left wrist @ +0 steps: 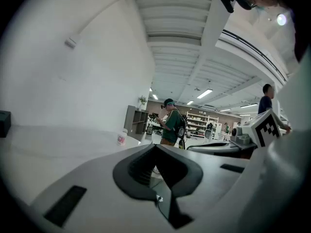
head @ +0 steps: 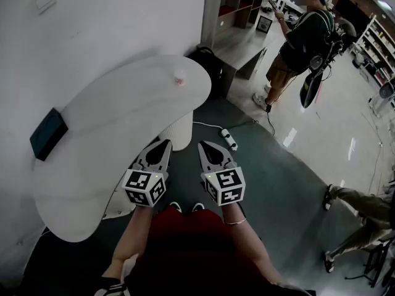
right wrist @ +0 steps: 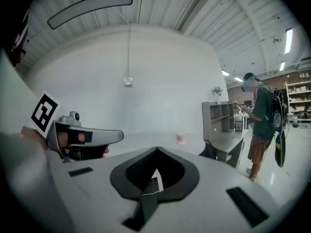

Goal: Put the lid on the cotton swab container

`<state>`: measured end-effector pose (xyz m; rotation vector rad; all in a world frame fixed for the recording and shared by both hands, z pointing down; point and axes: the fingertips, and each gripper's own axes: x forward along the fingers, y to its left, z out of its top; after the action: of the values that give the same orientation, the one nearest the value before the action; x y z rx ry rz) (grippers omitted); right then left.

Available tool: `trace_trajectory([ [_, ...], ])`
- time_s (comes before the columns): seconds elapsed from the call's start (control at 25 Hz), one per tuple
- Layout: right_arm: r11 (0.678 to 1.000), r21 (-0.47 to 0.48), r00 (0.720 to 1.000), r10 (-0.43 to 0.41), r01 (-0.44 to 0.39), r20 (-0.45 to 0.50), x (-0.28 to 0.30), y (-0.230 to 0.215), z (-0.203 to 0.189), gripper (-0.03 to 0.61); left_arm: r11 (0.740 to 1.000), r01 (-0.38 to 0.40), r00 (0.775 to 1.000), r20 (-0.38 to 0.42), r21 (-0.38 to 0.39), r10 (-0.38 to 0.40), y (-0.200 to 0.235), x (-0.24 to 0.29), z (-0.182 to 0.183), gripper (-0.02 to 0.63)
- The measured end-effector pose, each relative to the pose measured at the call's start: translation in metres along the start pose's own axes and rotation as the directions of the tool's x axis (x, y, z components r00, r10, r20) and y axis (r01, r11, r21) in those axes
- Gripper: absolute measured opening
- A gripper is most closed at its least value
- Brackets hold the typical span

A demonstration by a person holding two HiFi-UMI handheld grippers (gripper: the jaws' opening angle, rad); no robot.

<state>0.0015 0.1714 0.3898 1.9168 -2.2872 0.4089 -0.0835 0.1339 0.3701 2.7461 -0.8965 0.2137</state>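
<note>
Left gripper point(head: 164, 145): held in front of the person's lap, by the near rim of the table. The jaws are fully together, tips meeting, with nothing between them.
Right gripper point(head: 204, 145): just beside the left gripper, the two apart and roughly parallel, over the floor. Its jaws are also closed tip to tip and empty.
Table point(head: 123, 110): white, long and rounded, set against the white wall on a ribbed white pedestal point(head: 177, 132). It lies to the left of both grippers and runs away from them.
Dark box point(head: 48, 133): flat, resting on the table's wall side, well apart from the container.
Cotton swab container point(head: 179, 79): small, pale, with a pink label, standing upright at the far rounded end of the table, near the edge. It is well apart from both grippers and untouched. It is too small to tell whether its lid is on.
Power strip point(head: 229, 139): white, lying on the grey floor beyond the right gripper, with a cable attached.
Shelf unit point(head: 233, 8): grey, with open compartments, beyond the table's far end.
Standing person point(head: 302, 42): dark top, wearing a backpack, on the lighter floor past the shelf unit.
</note>
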Motion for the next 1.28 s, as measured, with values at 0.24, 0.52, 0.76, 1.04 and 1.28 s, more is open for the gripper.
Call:
trace_trajectory([
  [0.24,1.000,-0.001,0.999,0.021,-0.021,0.025,-0.005,-0.008,0.001,0.015,1.000,-0.001,1.000,0.014,-0.008,0.001,-0.011,0.008,-0.001,0.023],
  [0.52,0.999,-0.026,0.998,0.044,-0.043,0.036,-0.007,-0.014,0.004,0.015,0.994,-0.057,0.998,0.017,0.096,0.055,-0.016,0.009,0.007,0.023],
  [0.76,0.999,-0.028,1.000,0.028,-0.028,0.003,-0.003,-0.023,-0.002,0.015,0.992,-0.090,0.996,0.021,0.084,0.089,-0.005,0.013,0.014,0.023],
  [1.04,1.000,-0.005,1.000,0.020,-0.020,-0.010,0.030,-0.041,0.003,0.015,0.995,-0.084,0.996,0.004,0.054,0.084,0.025,0.044,0.014,0.023],
  [1.28,1.000,-0.010,0.999,-0.004,0.003,-0.046,0.078,-0.069,0.009,0.015,0.997,-0.070,0.997,-0.032,0.032,0.071,0.063,0.094,0.015,0.025],
])
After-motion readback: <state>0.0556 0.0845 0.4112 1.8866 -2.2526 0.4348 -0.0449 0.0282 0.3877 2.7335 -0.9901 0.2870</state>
